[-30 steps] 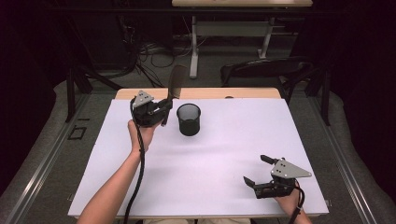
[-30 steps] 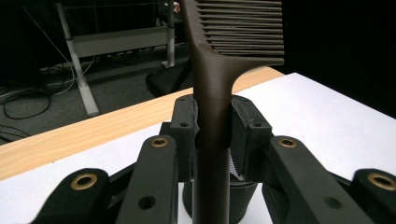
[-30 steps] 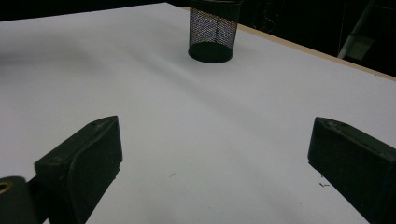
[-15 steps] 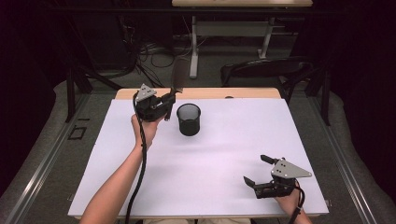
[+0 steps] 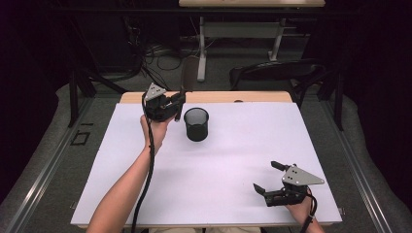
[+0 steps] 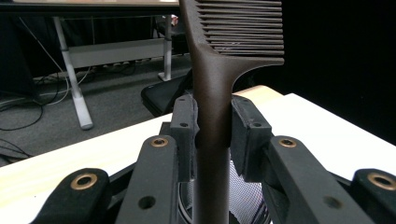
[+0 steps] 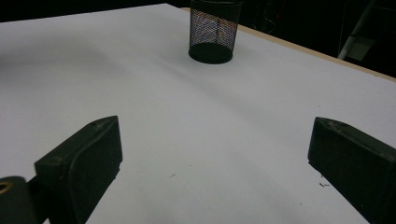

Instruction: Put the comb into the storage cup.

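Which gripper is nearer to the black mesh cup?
Left. The left gripper, holding a comb, is just beside the mesh cup; the right gripper rests open far away.

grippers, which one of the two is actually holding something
The left gripper, raised beside the black mesh cup: its jaws clamp the handle of a dark brown comb. The right gripper rests near the table's front edge, jaws wide apart with nothing between them.

This looks like a lab room: a white worktop (image 5: 218,165) stands among dark curtains, tangled cables (image 5: 160,60) on the floor at upper left, and a black chair (image 5: 272,73).
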Demonstrator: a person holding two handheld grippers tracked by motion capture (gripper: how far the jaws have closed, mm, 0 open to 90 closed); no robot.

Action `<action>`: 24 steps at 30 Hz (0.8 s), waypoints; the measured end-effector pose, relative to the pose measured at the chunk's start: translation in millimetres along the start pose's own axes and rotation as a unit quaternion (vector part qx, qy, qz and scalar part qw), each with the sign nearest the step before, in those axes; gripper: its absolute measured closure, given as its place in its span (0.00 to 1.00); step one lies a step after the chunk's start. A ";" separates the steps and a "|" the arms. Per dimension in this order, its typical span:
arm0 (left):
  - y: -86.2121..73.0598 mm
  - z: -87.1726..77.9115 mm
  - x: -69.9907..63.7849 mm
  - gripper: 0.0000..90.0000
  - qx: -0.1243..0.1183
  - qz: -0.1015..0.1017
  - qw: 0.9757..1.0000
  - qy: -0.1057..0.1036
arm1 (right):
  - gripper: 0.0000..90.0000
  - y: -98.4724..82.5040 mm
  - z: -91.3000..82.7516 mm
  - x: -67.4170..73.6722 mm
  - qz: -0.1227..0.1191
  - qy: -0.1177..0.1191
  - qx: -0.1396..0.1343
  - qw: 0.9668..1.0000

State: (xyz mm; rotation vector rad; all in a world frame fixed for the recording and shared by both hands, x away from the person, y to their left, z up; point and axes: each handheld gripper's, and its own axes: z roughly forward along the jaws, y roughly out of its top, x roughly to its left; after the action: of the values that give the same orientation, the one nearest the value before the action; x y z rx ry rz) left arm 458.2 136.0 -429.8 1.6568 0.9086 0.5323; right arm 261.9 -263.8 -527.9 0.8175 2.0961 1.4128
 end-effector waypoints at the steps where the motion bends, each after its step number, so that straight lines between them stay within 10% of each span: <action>1: 0.7 0.7 -0.1 0.81 -0.001 0.000 1.000 -0.001 | 0.03 0.0 0.0 0.0 0.000 0.000 0.000 1.000; 24: 1.9 19.7 -1.3 0.81 -0.012 -0.015 1.000 0.001 | 0.03 -0.1 0.3 -0.4 0.000 0.000 -0.001 1.000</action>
State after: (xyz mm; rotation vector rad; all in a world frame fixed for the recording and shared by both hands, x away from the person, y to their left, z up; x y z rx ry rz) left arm 472.7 122.9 -433.4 1.6183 0.9231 0.5228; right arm 262.4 -263.9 -528.0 0.8158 2.0950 1.4145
